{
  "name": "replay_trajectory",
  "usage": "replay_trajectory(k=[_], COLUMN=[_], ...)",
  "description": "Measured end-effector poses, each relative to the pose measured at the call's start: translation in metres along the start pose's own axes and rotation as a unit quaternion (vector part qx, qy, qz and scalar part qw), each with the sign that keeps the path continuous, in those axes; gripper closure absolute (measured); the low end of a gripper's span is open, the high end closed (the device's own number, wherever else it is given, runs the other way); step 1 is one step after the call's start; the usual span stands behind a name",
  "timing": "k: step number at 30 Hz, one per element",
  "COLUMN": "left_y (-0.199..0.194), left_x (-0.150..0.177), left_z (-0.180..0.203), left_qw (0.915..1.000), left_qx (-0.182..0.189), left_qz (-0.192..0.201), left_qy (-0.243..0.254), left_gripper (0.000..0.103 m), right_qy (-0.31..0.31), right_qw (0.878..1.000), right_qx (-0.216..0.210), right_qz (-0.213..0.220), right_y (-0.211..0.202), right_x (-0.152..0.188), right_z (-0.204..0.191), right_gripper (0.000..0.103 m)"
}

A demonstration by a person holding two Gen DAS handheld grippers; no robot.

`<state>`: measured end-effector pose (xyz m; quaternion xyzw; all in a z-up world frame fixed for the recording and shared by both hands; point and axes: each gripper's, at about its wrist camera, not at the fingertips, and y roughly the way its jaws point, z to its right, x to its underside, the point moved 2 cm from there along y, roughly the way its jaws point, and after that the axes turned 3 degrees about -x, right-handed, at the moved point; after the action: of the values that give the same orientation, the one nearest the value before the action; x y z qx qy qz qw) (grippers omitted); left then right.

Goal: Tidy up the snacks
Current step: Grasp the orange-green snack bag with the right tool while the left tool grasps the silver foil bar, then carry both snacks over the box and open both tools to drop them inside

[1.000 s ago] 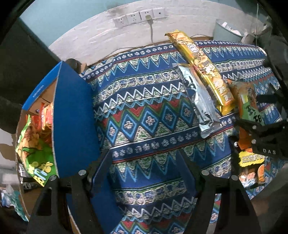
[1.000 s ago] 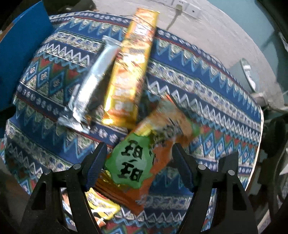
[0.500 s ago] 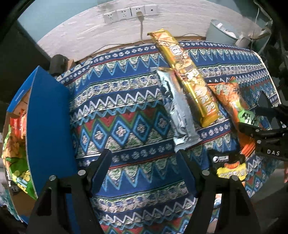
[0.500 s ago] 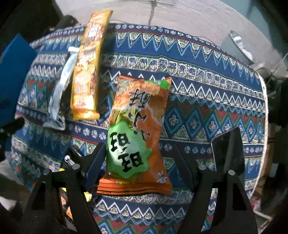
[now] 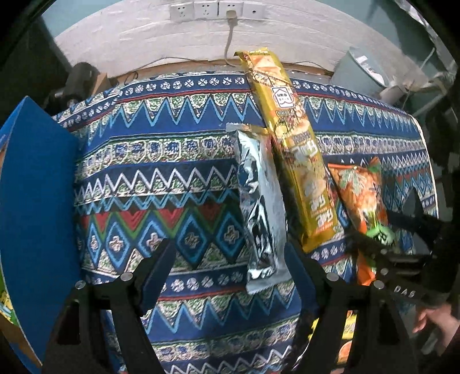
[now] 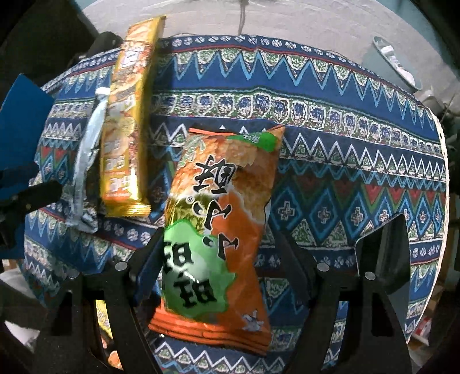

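An orange and green snack bag (image 6: 218, 230) lies flat on the patterned tablecloth (image 6: 345, 161). My right gripper (image 6: 221, 256) is open with the bag's lower half between its fingers, not clamped. The bag also shows in the left wrist view (image 5: 359, 195). To its left lie a long yellow snack pack (image 5: 290, 149) and a silver pack (image 5: 258, 207) side by side. My left gripper (image 5: 230, 270) is open and empty above the cloth, its right finger beside the silver pack's near end. A blue cardboard box (image 5: 34, 207) stands at the left.
A grey bin (image 5: 359, 72) stands behind the table at the right. Wall sockets (image 5: 212, 11) with a plugged cable are on the back wall. More snack packets (image 5: 345, 342) lie at the table's front edge. The table edge drops off at the right.
The left gripper has swung right, from the blue box toward the silver pack. The right gripper has straightened over the orange bag, which now lies lengthwise between its fingers.
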<state>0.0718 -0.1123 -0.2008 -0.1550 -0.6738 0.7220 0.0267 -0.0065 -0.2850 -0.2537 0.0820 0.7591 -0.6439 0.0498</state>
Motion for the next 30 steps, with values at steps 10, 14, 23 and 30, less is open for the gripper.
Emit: replay_trajectory(k=[10, 14, 23, 30], left_y=[0.025, 0.036, 0.042, 0.029], left_x=[-0.029, -0.034, -0.042, -0.027], left_z=[0.019, 0.022, 0.024, 0.017], left_qw=[0.9999, 0.9999, 0.9989, 0.9974], left_qx=[-0.01, -0.011, -0.028, -0.047], left_qz=[-0.007, -0.011, 0.021, 0.031], left_qy=[0.006, 0.005, 0.03, 0.046], left_gripper=[0.024, 0.024, 0.074, 0.074], right_qy=[-0.006, -0.015, -0.03, -0.024], right_qw=[1.0, 1.0, 0.999, 0.999], right_qx=[0.002, 0.007, 0.016, 0.015], right_qz=[0.004, 0.008, 0.022, 0.033], right_y=[0.022, 0.02, 0.001, -0.019], right_x=[-0.018, -0.023, -0.023, -0.019], right_z=[0.009, 0.013, 0.013, 0.013], right_gripper=[0.038, 0.057, 0.064, 0.064])
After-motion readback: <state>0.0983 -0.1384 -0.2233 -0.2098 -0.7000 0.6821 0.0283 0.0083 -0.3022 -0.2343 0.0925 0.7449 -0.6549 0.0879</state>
